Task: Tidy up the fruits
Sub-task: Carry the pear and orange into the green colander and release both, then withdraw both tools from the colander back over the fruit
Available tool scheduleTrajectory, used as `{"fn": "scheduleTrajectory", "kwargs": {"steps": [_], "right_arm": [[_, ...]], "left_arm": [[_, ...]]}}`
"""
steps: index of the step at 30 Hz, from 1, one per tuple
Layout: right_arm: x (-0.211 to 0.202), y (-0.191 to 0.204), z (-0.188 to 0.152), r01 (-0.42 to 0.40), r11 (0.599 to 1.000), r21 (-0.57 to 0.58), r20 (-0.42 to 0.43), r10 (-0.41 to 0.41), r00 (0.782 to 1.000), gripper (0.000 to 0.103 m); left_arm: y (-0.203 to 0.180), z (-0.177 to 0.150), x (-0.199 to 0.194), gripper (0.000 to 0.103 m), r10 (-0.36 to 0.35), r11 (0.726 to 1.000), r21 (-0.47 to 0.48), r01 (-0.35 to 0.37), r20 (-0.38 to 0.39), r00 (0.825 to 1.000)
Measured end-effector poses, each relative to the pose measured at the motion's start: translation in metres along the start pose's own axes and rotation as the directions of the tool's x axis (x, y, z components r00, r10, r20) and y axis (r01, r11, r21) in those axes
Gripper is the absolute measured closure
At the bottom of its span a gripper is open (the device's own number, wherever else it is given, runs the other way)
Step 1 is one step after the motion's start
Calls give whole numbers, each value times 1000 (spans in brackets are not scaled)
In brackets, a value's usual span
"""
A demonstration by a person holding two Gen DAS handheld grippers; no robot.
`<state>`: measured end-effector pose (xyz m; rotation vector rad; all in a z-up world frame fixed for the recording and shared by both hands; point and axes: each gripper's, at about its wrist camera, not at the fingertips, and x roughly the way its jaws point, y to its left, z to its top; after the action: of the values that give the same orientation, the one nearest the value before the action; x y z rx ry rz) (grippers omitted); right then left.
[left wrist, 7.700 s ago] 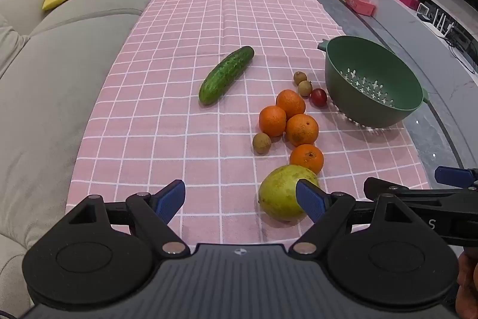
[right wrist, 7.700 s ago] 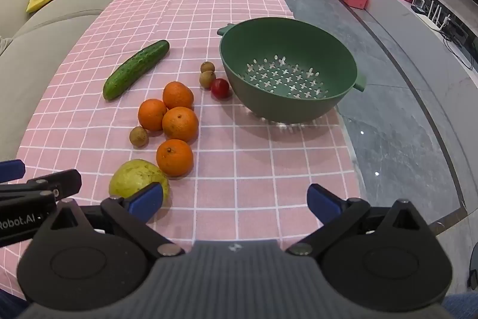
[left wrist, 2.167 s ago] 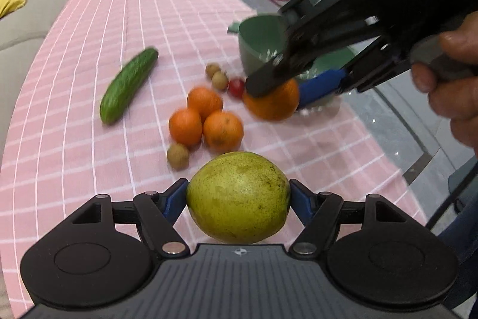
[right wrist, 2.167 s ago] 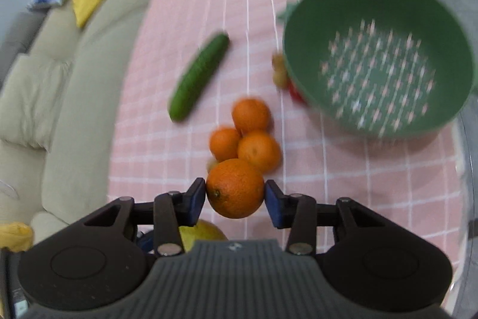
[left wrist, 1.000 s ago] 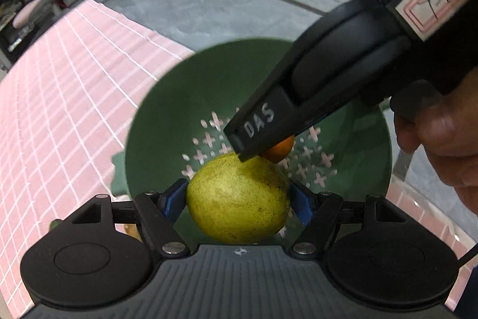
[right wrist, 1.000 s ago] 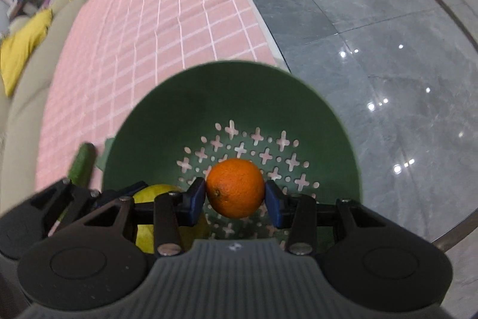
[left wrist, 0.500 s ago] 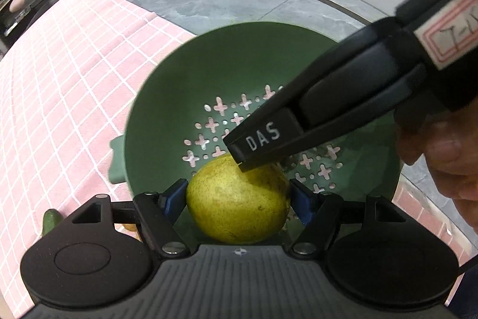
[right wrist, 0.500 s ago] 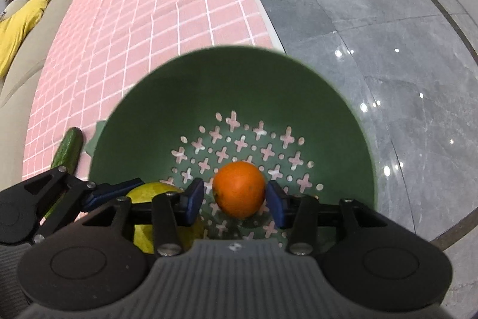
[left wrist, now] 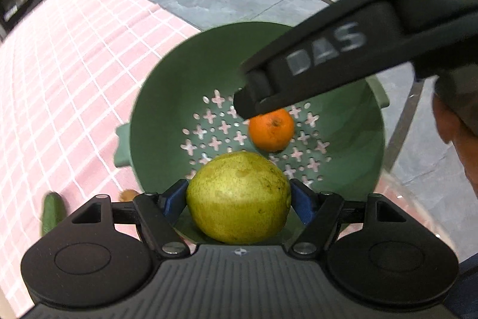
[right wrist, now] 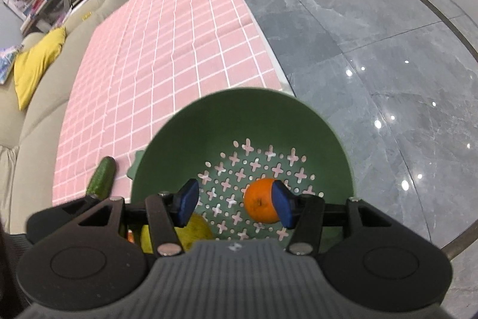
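A green colander (left wrist: pixel 155 121) (right wrist: pixel 185 139) stands at the edge of the pink checked cloth. My left gripper (left wrist: pixel 239 199) is shut on a yellow-green pear (left wrist: pixel 239 199) and holds it over the colander's near rim. An orange (left wrist: pixel 271 129) (right wrist: pixel 259 201) lies loose on the colander's perforated floor. My right gripper (right wrist: pixel 233 205) is open above the colander, its right pad beside the orange; its black body (left wrist: pixel 328 62) crosses the left wrist view. The pear (right wrist: pixel 194 232) shows partly below it.
A cucumber (right wrist: pixel 101 180) (left wrist: pixel 52 213) lies on the cloth left of the colander. A small brown fruit (left wrist: pixel 128 195) sits by the colander's near side. A beige sofa with a yellow cushion (right wrist: pixel 35 62) runs along the left. Grey marble floor (right wrist: pixel 373 50) lies to the right.
My right gripper opened and let the orange go; it now rests on the colander floor. The right gripper rose a little. My left gripper still holds the pear over the colander.
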<state>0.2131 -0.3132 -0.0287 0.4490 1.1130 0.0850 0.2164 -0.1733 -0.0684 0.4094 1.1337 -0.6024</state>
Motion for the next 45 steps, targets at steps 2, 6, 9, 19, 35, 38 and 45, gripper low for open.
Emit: {"fn": "scheduleTrajectory", "kwargs": {"steps": [2, 6, 9, 19, 35, 38, 45], "right_arm": [[-6, -2, -1, -7, 1000, 13, 12, 6, 1000, 52], [-14, -5, -3, -17, 999, 29, 25, 16, 1000, 52], [-22, -9, -7, -23, 999, 44, 41, 21, 999, 52], [-63, 5, -39, -77, 997, -15, 112, 78, 991, 51], [-52, 99, -136, -73, 952, -297, 101, 107, 989, 52], [-39, 104, -151, -49, 944, -326, 91, 83, 992, 52], [-6, 103, -167, -31, 947, -319, 27, 42, 999, 53]], "left_arm": [[5, 1, -3, 12, -19, 1000, -22, 20, 27, 999], [6, 12, -13, 12, -28, 997, -70, 34, 73, 997], [9, 12, -31, 12, -18, 996, -80, 28, 119, 993], [51, -81, -101, 12, 72, 969, -247, -5, 264, 962], [67, -211, -132, 24, 243, 923, -356, -147, 239, 940], [59, -212, -124, 24, 266, 939, -288, -189, 255, 930], [64, -209, -87, 24, 221, 954, -246, -169, 198, 955]]}}
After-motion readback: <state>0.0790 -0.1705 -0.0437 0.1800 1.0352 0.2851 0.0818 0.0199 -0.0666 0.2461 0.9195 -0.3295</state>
